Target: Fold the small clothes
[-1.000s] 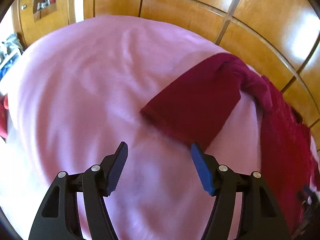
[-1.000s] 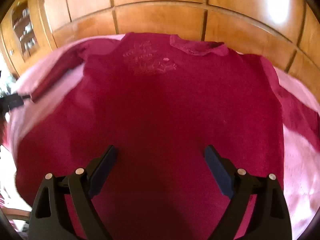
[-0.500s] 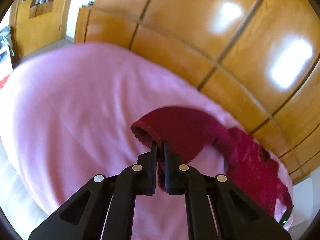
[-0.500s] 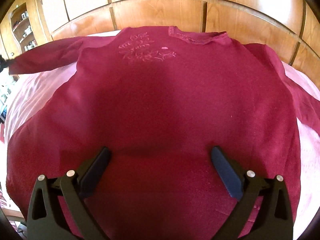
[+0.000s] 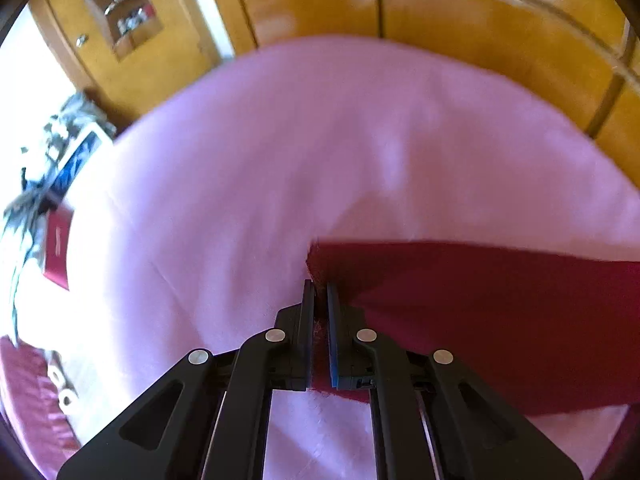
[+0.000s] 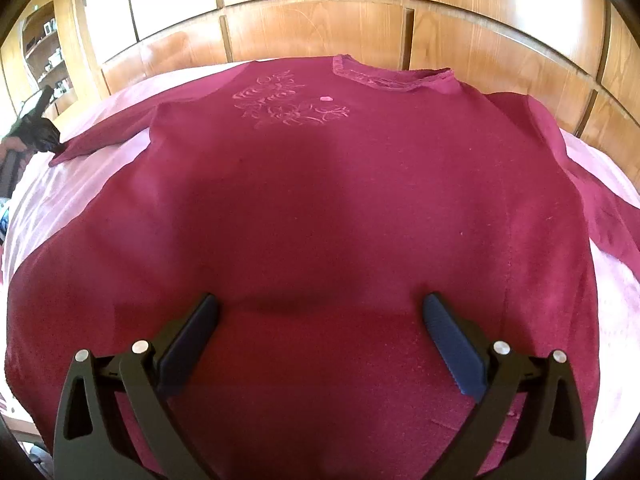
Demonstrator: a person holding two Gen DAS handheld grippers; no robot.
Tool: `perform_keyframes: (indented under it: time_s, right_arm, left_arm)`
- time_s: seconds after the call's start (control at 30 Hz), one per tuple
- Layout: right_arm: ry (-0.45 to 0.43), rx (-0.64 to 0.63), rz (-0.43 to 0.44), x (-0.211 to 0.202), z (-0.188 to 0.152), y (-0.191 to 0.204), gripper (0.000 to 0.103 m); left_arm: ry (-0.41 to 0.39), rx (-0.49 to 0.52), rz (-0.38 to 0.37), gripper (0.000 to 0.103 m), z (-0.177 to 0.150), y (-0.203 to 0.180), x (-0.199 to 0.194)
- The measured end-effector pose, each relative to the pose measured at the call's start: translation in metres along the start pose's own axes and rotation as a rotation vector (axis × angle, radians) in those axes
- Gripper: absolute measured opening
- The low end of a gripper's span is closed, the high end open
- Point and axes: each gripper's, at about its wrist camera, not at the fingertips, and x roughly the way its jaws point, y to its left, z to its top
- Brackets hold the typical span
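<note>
Here, left gripper (image 5: 320, 288) (tilted downward) pinches sleeve (image 5: 500, 300).

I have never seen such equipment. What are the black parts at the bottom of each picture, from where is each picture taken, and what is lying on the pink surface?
There is no robot here. A person holds one hand tool with two jaws in each hand, and a small wide-angle camera on each tool looks forward along the jaws. That is why the black parts sit at the bottom of both pictures.

One picture comes from the left gripper. Its jaws are shut on the end of a dark red sleeve, which stretches away to the right over the pink bed cover.

The other picture comes from the right gripper. Its jaws stand wide open above the red top and hold nothing. The top lies spread flat on the cover, with pale embroidery near the neckline. Wooden panels stand behind the bed.
</note>
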Motion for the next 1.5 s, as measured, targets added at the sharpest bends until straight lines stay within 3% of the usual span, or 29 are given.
perform_keyframes:
  time_s: [0.1, 0.17, 0.23, 0.33, 0.4, 0.5, 0.6, 0.67, 0.73, 0.87, 0.93, 1.03, 1.1, 1.17, 1.27, 1.37, 1.43, 1.5]
  right_arm:
    - [0.0, 0.001, 0.002, 0.001, 0.001, -0.001, 0.101]
    - [-0.001, 0.001, 0.001, 0.0, 0.001, -0.001, 0.101]
    - [0.0, 0.001, 0.003, 0.0, 0.001, -0.001, 0.101]
    - [0.006, 0.007, 0.007, -0.001, 0.001, -0.001, 0.101]
    - [0.027, 0.037, 0.023, -0.006, 0.006, -0.005, 0.1]
    - [0.002, 0.198, 0.097, -0.03, 0.014, -0.035, 0.081]
    - [-0.105, 0.399, 0.091, -0.07, 0.012, -0.096, 0.078]
    - [-0.147, 0.549, 0.043, -0.091, 0.001, -0.149, 0.076]
    - [-0.157, 0.67, -0.1, -0.109, -0.018, -0.199, 0.064]
    - [-0.112, 0.801, -0.405, -0.135, -0.065, -0.281, 0.063]
    - [-0.055, 0.8, -0.473, -0.131, -0.076, -0.304, 0.067]
    - [0.062, 0.759, -0.462, -0.11, -0.08, -0.33, 0.067]
    - [0.067, 0.753, -0.46, -0.105, -0.071, -0.347, 0.066]
    - [-0.044, 0.812, -0.463, -0.121, -0.052, -0.379, 0.062]
    - [-0.234, 1.04, -0.491, -0.158, -0.052, -0.425, 0.064]
    - [-0.265, 1.114, -0.577, -0.176, -0.065, -0.443, 0.071]
    - [-0.273, 1.16, -0.535, -0.178, -0.088, -0.442, 0.083]
    - [-0.251, 1.177, -0.465, -0.169, -0.105, -0.437, 0.085]
  left_arm:
    - [-0.025, -0.044, 0.017, 0.006, -0.007, 0.002, -0.006]
    - [-0.087, -0.079, 0.057, 0.006, -0.008, 0.006, -0.024]
    - [-0.166, -0.089, 0.032, 0.006, -0.015, 0.002, -0.05]
    - [-0.239, -0.073, -0.14, 0.006, -0.041, -0.019, -0.092]
    - [-0.264, -0.011, -0.263, 0.006, -0.069, -0.044, -0.119]
    - [-0.267, 0.143, -0.43, 0.006, -0.125, -0.102, -0.156]
    - [-0.261, 0.294, -0.578, 0.006, -0.196, -0.159, -0.188]
    - [-0.255, 0.361, -0.609, 0.015, -0.228, -0.184, -0.198]
    - [-0.234, 0.412, -0.646, 0.055, -0.257, -0.206, -0.203]
    - [-0.218, 0.495, -0.641, 0.057, -0.294, -0.231, -0.209]
    - [-0.207, 0.521, -0.615, 0.057, -0.303, -0.236, -0.206]
    - [-0.176, 0.522, -0.597, 0.057, -0.302, -0.239, -0.196]
    - [-0.157, 0.507, -0.586, 0.057, -0.295, -0.237, -0.191]
    - [-0.142, 0.492, -0.581, 0.057, -0.291, -0.236, -0.185]
    - [-0.139, 0.48, -0.562, 0.064, -0.292, -0.237, -0.181]
    - [-0.14, 0.479, -0.55, 0.066, -0.293, -0.239, -0.179]
    - [-0.14, 0.473, -0.546, 0.07, -0.295, -0.24, -0.18]
    - [-0.142, 0.471, -0.544, 0.073, -0.296, -0.242, -0.179]
